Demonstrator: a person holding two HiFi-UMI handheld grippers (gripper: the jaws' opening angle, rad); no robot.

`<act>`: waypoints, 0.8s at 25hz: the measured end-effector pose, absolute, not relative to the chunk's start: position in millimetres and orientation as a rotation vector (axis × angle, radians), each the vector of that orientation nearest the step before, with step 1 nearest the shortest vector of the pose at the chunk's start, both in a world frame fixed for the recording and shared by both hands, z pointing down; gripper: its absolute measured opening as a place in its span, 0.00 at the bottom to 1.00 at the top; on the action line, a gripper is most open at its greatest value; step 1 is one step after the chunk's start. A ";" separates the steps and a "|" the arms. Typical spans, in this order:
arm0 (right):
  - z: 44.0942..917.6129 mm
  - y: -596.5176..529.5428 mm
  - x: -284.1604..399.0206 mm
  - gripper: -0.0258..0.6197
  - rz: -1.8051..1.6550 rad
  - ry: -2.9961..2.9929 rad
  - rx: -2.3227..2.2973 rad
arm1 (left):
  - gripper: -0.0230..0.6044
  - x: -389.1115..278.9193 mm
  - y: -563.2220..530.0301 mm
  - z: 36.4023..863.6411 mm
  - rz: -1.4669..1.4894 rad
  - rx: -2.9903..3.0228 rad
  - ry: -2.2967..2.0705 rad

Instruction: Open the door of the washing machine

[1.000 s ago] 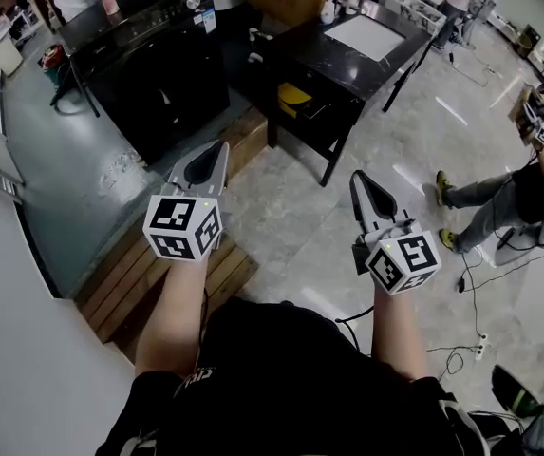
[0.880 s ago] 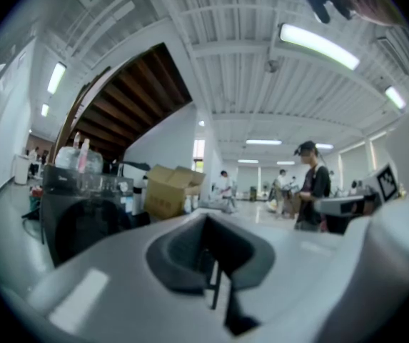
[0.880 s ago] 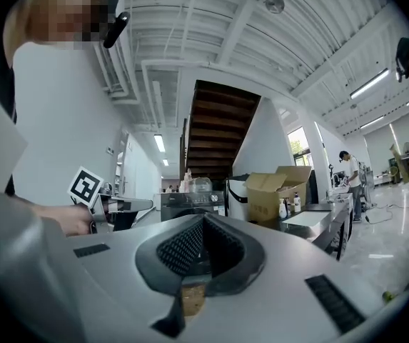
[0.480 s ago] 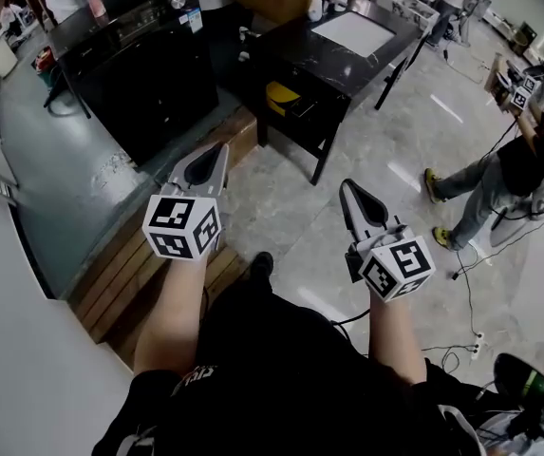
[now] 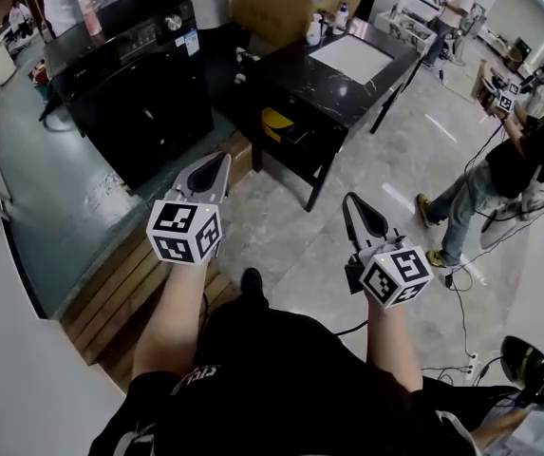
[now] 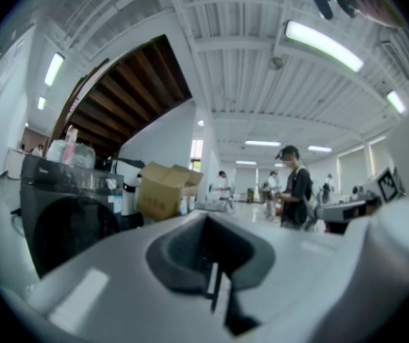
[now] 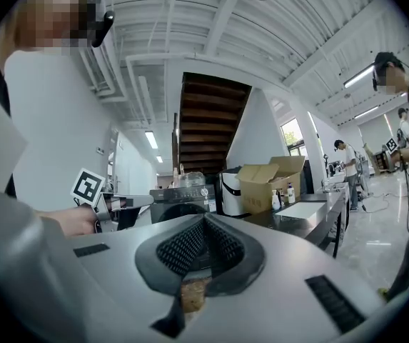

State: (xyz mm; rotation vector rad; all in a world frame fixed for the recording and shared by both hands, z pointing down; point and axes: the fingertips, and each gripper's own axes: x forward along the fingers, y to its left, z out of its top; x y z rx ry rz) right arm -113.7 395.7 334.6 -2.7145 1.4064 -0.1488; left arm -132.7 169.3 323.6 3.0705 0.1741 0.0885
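The left gripper [image 5: 220, 160] and right gripper [image 5: 351, 200] both have jaws pressed together, pinching nothing. The black washing machine [image 5: 129, 74] stands at eleven o'clock, well apart; its dark door seems closed.

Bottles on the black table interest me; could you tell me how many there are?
2. Both stand on the table, right of the box: one bottle nearest the box, the other beside it. The box may hide more.
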 end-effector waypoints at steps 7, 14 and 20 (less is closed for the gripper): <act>340.4 356.8 -58.7 0.03 -0.218 1.455 -2.714 | 0.05 -78.0 135.0 320.3 0.064 3.072 0.170; 340.2 293.6 0.9 0.03 -0.271 1.536 -2.705 | 0.05 -28.9 83.3 329.6 0.113 3.063 0.131; 351.9 232.3 26.6 0.03 -0.355 1.661 -2.660 | 0.05 -1.3 45.7 327.3 0.127 3.098 0.107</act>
